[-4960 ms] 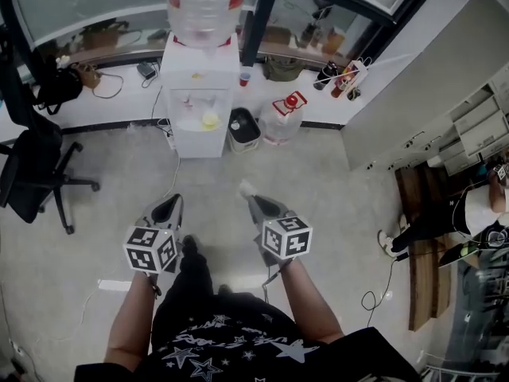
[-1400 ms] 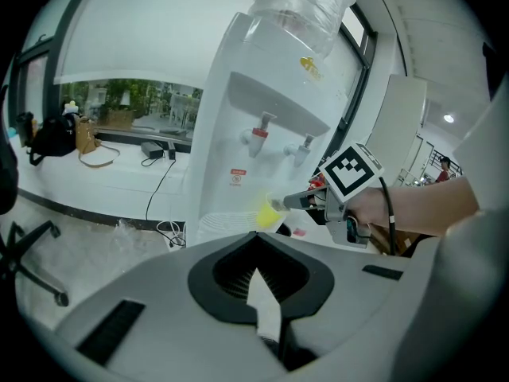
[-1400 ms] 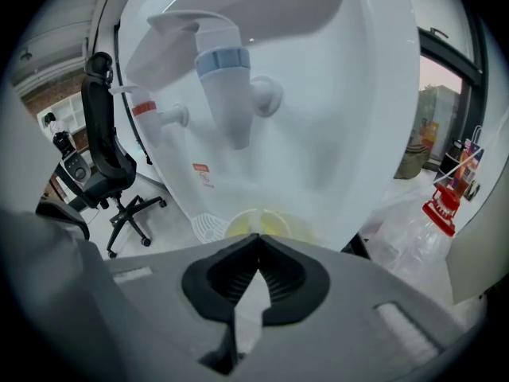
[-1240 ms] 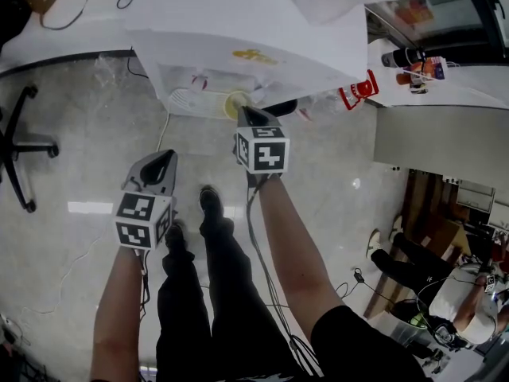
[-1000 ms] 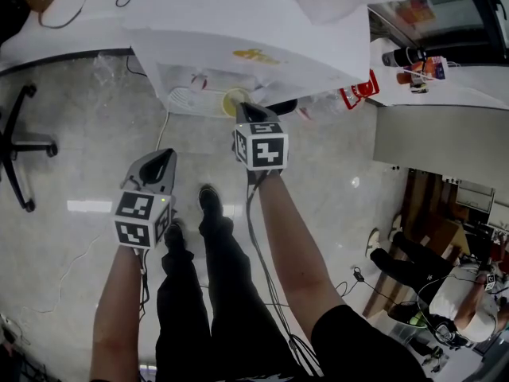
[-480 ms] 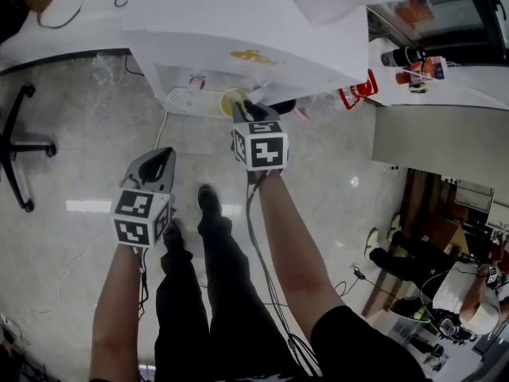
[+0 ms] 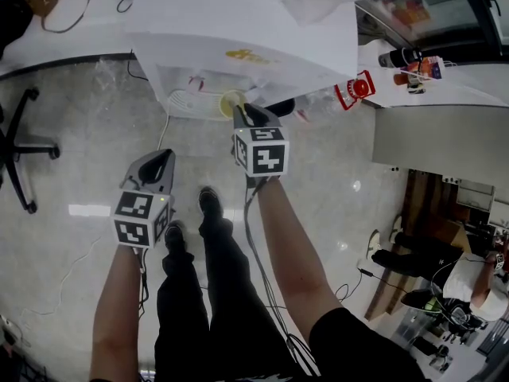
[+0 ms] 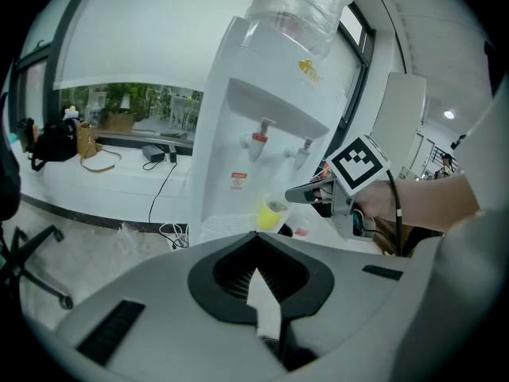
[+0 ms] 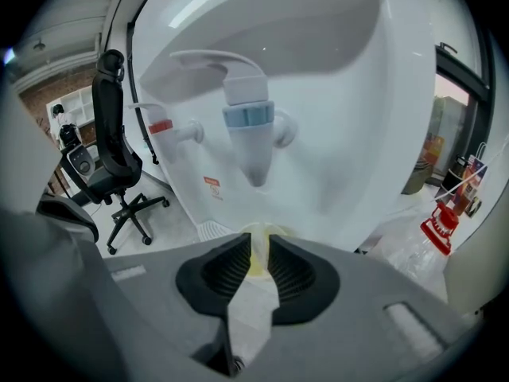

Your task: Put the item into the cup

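A yellow cup (image 7: pixel 229 102) (image 8: pixel 273 212) stands on the drip tray of a white water dispenser (image 7: pixel 238 22), beneath its blue tap (image 9: pixel 248 116). My right gripper (image 7: pixel 241 111) (image 8: pixel 291 196) (image 9: pixel 260 239) reaches the cup's rim from the right. Its jaws stand a narrow way apart, shut on a small pale item (image 9: pixel 259 257), with the cup's yellow rim (image 9: pixel 262 228) just beyond the tips. My left gripper (image 7: pixel 165 156) (image 8: pixel 256 235) hangs lower and to the left, well short of the dispenser. It is shut with nothing in it.
The dispenser's red tap (image 8: pixel 258 140) is left of the blue one. A black office chair (image 7: pixel 16 146) (image 9: pixel 111 150) stands to the left. A red-capped container (image 7: pixel 355 90) (image 9: pixel 433 229) sits right of the dispenser. The person's legs are below me.
Five seconds ago I stood well back from the dispenser. Over the last second the right gripper has stayed at the cup's rim and the left has barely moved.
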Demonstrator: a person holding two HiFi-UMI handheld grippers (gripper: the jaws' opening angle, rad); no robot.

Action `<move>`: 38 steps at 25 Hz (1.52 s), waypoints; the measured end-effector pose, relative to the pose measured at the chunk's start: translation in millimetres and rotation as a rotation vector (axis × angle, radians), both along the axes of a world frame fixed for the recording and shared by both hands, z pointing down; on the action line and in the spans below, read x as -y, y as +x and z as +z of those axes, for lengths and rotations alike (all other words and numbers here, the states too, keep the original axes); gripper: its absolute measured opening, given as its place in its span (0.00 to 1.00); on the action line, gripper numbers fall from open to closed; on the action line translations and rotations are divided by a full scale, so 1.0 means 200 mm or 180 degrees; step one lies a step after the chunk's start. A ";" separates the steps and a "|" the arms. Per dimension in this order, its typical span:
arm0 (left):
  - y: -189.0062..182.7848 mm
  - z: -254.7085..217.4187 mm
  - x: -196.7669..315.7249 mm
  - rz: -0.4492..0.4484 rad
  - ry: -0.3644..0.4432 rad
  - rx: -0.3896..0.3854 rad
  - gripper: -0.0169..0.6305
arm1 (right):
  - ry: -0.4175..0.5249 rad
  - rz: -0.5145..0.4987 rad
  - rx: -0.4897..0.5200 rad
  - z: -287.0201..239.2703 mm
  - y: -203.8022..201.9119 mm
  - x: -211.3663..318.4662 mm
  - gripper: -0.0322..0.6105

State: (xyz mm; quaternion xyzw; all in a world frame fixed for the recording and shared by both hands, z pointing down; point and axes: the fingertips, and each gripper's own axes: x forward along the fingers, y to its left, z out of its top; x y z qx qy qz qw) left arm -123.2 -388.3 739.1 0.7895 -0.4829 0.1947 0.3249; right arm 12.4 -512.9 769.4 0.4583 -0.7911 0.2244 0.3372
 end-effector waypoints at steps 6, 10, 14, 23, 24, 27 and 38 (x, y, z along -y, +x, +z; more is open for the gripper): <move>0.01 -0.02 -0.02 -0.0024 -0.0006 0.0011 0.01 | -0.0002 0.0043 -0.0010 -0.02 0.02 -0.03 0.06; 0.02 -0.08 -0.05 -0.0045 0.0021 -0.0022 0.01 | -0.0022 0.0098 0.0036 -0.07 0.05 -0.10 0.06; 0.02 -0.19 -0.06 -0.0010 0.0089 -0.0012 0.01 | -0.0007 0.0164 0.0101 -0.17 0.06 -0.16 0.05; -0.02 -0.48 -0.17 0.0069 0.0232 -0.0034 0.01 | 0.0018 0.0299 0.0326 -0.46 0.01 -0.37 0.05; -0.03 -0.51 -0.19 0.0079 0.0250 -0.0035 0.01 | 0.0038 0.0299 0.0335 -0.49 0.00 -0.40 0.05; -0.05 -0.61 -0.25 0.0087 0.0299 -0.0087 0.01 | 0.0102 0.0354 0.0359 -0.62 -0.02 -0.48 0.05; -0.14 -0.93 -0.54 0.0035 0.0283 -0.0262 0.01 | 0.0320 0.0460 0.0451 -1.14 -0.07 -0.97 0.05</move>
